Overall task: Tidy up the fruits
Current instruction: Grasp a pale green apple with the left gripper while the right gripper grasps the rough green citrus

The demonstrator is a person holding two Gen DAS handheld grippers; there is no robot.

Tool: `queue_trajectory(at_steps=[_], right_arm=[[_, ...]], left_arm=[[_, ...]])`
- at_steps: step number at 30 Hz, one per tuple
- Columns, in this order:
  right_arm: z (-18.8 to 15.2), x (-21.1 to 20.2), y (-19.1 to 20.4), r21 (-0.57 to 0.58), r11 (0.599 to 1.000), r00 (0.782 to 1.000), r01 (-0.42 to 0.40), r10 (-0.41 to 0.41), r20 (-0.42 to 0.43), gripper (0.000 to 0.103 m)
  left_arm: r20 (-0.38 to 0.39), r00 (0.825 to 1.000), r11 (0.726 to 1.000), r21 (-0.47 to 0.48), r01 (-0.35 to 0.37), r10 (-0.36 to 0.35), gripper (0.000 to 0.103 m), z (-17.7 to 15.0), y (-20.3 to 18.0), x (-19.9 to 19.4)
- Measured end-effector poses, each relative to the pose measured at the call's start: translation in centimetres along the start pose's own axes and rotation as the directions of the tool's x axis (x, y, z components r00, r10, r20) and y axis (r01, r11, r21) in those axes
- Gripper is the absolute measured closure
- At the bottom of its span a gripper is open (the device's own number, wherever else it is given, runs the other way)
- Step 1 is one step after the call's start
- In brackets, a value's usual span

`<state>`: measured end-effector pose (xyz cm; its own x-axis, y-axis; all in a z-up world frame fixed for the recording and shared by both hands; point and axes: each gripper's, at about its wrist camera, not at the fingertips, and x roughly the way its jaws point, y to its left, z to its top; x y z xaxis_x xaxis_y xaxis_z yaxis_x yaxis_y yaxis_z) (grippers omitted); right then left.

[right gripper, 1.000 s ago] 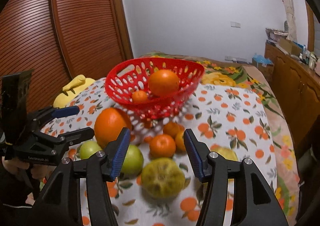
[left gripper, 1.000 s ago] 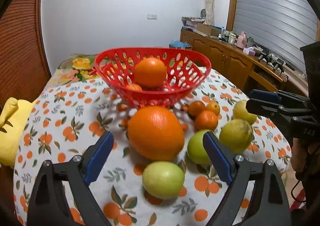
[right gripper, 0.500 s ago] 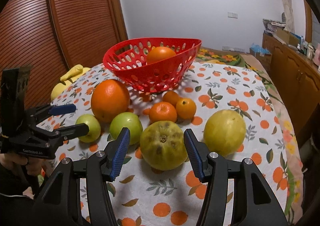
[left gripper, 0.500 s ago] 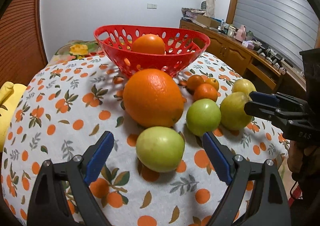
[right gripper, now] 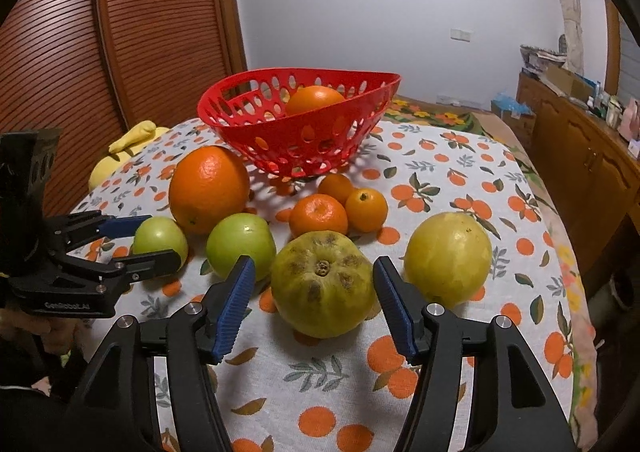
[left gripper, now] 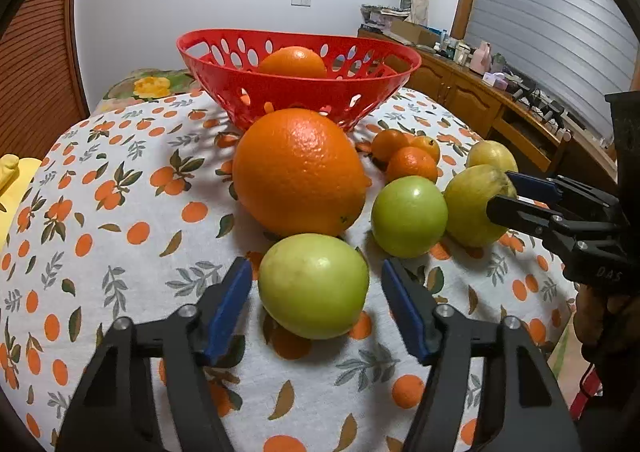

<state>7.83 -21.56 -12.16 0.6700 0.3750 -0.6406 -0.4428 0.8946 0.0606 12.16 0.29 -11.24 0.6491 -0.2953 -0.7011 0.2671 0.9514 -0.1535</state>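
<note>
On the orange-print tablecloth [left gripper: 120, 212], both jaws spread, each around unpinched fruit; wood-panelled room.

A perforated red plastic basket [right gripper: 300, 124] holds a round orange fruit [right gripper: 314, 100]. The counter's white cloth [left gripper: 120, 252] carries an orange-and-leaf print. Two black grippers bear blue ribbed fingers [right gripper: 234, 306], flanking a mottled yellow-green fruit [right gripper: 322, 284].
</note>
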Motion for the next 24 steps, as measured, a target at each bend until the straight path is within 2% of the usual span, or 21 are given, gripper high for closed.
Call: queue_trajectory(at_steps=[4,15,24], right_arm=[[-0.3,0.4,-0.2,0.015,1.000,1.000,0.007,-0.006,-0.017,0.040],[-0.7,1.8,-0.2,0.031,0.999,0.999,0.022,-0.021,-0.040,0.037],[-0.6,2.3,-0.1,0.024,0.999,0.999,0.031,-0.030,-0.044,0.038]], left_arm=[[-0.008,1.000,1.000,0.001,-0.001,0.001,0.049,0.0,0.1,0.3],[0.004,1.000,1.000,-0.007,0.018,-0.018,0.049,-0.4,0.1,-0.1],[0.019,0.999,1.000,-0.015,0.025,-0.025,0.049,-0.2,0.1,-0.7]])
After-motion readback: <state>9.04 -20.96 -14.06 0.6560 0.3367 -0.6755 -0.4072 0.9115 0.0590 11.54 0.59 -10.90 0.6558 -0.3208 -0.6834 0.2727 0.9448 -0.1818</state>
